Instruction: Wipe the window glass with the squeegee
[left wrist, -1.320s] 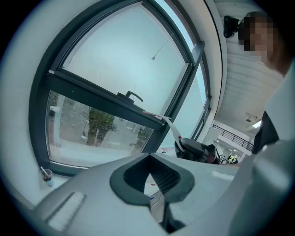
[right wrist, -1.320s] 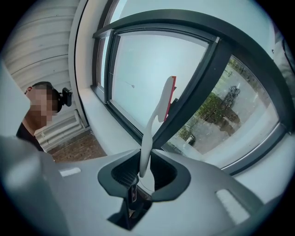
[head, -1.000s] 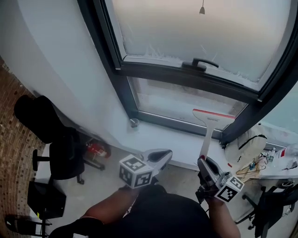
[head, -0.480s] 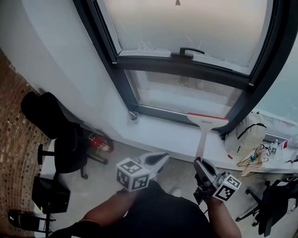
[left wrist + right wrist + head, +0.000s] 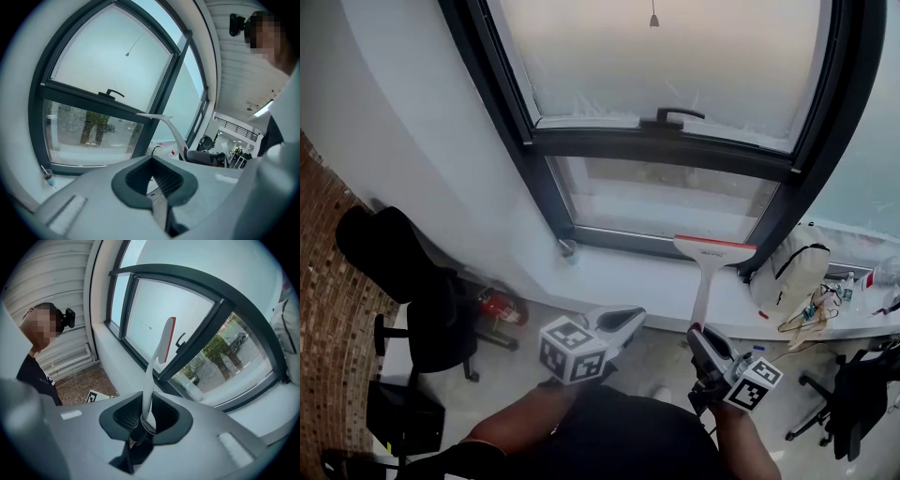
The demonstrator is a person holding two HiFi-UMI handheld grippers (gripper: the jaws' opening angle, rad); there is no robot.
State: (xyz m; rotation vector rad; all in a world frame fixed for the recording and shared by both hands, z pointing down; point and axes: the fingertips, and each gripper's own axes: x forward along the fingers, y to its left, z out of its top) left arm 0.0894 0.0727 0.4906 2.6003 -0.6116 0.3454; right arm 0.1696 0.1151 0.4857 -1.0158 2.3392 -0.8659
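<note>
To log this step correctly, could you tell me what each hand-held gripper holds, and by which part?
The right hand-held gripper grips the squeegee by the lower end of its handle; the left hand-held gripper holds nothing.

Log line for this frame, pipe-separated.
right gripper: shut on squeegee handle | left gripper: shut, empty | blade by lower window glass, contact unclear

Office, black swivel chairs, cluttered desk, large dark-framed window
</note>
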